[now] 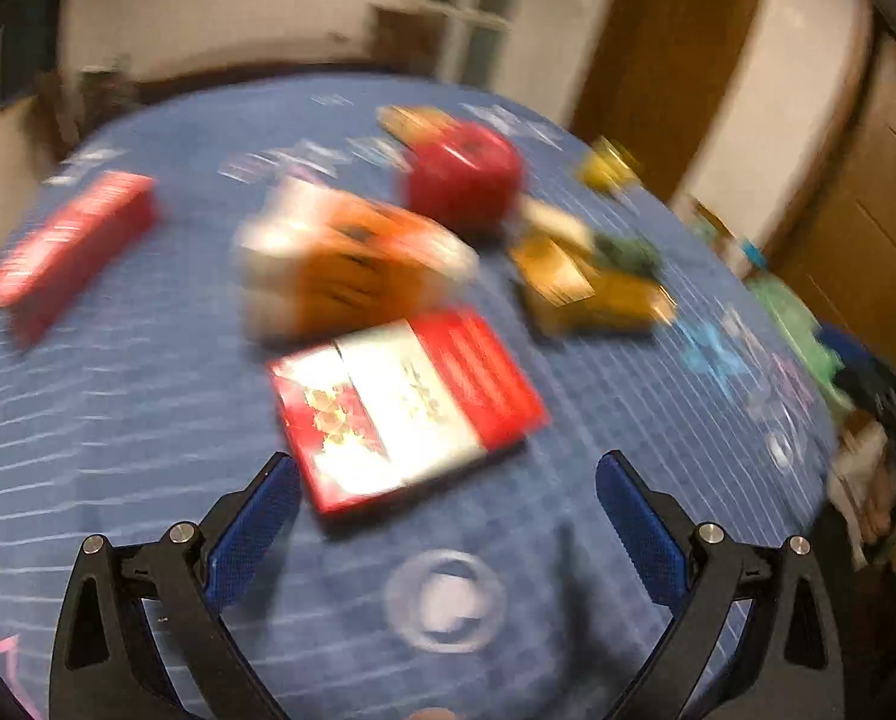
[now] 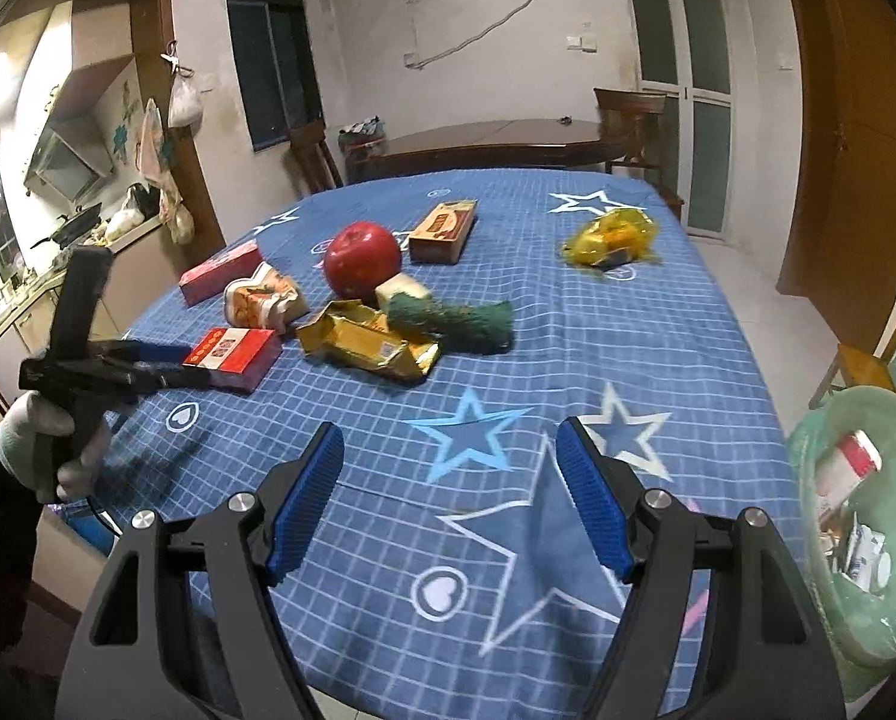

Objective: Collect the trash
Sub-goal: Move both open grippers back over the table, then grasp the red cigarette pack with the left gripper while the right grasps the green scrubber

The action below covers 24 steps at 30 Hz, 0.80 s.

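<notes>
On the table (image 2: 658, 324), counting outward from the red apple (image 2: 362, 258): one apple. Two flat red boxes, one (image 2: 221, 272) to its left and one red-and-white (image 2: 234, 356) nearer than it. One brown carton (image 2: 443, 230) behind it. One crumpled orange-and-white pack (image 2: 263, 299) just left of it. One flattened gold wrapper (image 2: 368, 344) in front of it. One green bundle (image 2: 448, 315) beside that. One yellow bag (image 2: 613, 237) well to the apple's right. One green-lined bin (image 2: 868, 540) far right of it. Two grippers: left (image 2: 165, 367), right (image 2: 448, 504).
</notes>
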### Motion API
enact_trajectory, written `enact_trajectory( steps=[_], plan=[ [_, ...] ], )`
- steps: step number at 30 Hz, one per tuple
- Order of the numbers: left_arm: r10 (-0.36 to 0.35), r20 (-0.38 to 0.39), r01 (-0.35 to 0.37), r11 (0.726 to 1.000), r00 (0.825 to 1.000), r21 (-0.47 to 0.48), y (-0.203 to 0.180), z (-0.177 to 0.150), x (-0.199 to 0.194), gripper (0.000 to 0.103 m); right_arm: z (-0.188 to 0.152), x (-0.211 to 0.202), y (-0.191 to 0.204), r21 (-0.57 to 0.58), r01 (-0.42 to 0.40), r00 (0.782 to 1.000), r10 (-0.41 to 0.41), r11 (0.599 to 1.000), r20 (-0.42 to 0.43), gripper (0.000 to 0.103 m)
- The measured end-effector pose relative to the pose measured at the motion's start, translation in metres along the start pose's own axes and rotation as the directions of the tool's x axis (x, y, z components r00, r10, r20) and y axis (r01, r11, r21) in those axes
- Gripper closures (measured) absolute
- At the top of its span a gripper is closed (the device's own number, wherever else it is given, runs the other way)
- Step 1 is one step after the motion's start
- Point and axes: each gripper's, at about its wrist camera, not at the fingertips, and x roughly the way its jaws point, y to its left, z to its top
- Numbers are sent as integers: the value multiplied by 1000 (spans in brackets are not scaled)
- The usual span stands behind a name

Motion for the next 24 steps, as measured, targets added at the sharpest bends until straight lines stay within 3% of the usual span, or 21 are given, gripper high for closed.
enact_trajectory(
  steps=[2,3,5,9,12,15,21,24],
  plan=[
    [-137,-36,140,986,990,88,-27,-6,1,5,0,1,3,-3,5,1000,-5,1000,-2,33],
    [-224,-32,227,961,974,157,-44,-11,-9,6,1,1,2,-4,7,1000,-7,1000,-3,33],
    [-251,9,241,938,968,249,-63,-16,-27,6,1,0,1,-4,13,1000,-13,1000,-6,33],
    [-163,89,142,969,983,204,-50,-6,-41,6,3,6,3,-9,12,1000,-12,1000,-17,33],
    [3,138,-13,997,990,73,-28,6,-39,6,4,13,5,-26,1,1000,-2,1000,-27,33],
    [105,121,-104,994,987,-9,-19,17,-28,8,9,28,4,-44,-15,999,13,999,-50,33],
    [188,67,-190,981,980,32,-37,26,-3,10,25,55,2,-90,-54,994,45,994,-100,33],
    [215,28,-216,975,976,43,-40,29,15,18,33,65,9,-150,-75,992,58,986,-114,33]
  ],
)
